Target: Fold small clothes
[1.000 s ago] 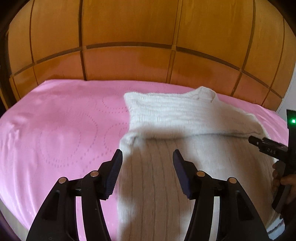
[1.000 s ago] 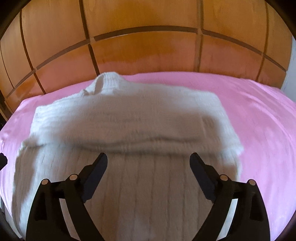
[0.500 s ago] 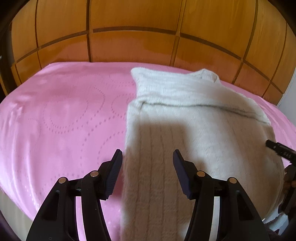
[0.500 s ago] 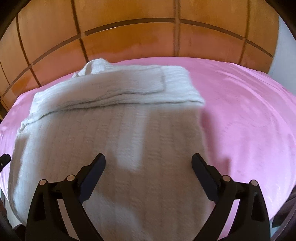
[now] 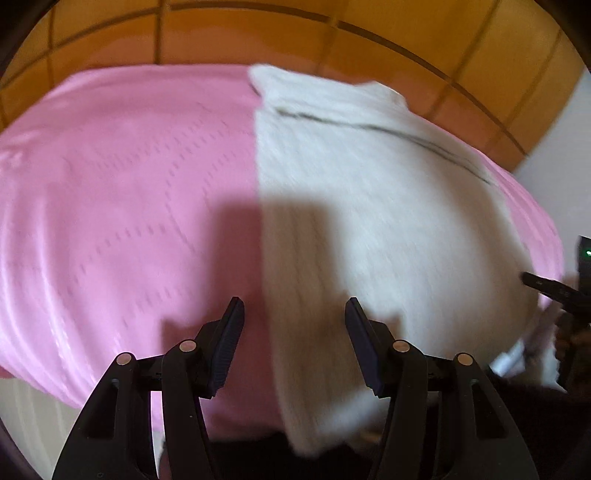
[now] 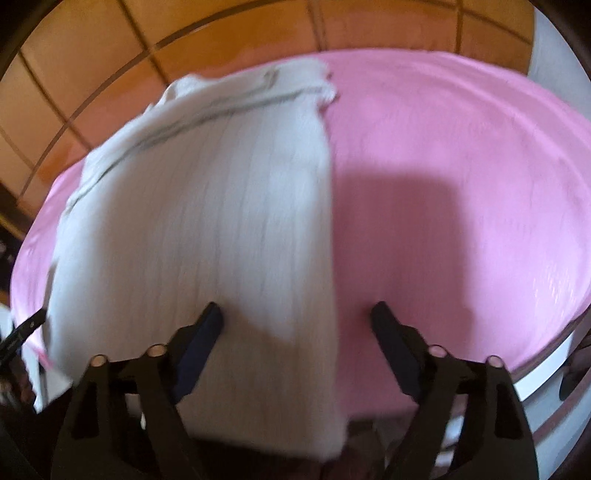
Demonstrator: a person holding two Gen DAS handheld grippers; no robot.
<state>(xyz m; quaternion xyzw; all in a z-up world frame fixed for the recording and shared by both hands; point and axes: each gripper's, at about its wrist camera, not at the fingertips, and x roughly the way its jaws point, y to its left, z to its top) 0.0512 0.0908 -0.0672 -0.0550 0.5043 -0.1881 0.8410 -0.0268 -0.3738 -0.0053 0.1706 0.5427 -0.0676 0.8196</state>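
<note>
Your left gripper (image 5: 293,347) stood half open and your right gripper (image 6: 295,332), jaws just narrowing, gaped empty over the soft, limp knitted sweater (image 5: 369,206) at frame centre, best pinched at its lower corners.

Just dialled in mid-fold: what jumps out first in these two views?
A white ribbed sweater, sleeves already folded across its top, lies on the pink bedsheet before a wooden headboard. The left gripper straddles its left edge and the right gripper its right edge near the hem; both are open, the right's jaws having just narrowed.
</note>
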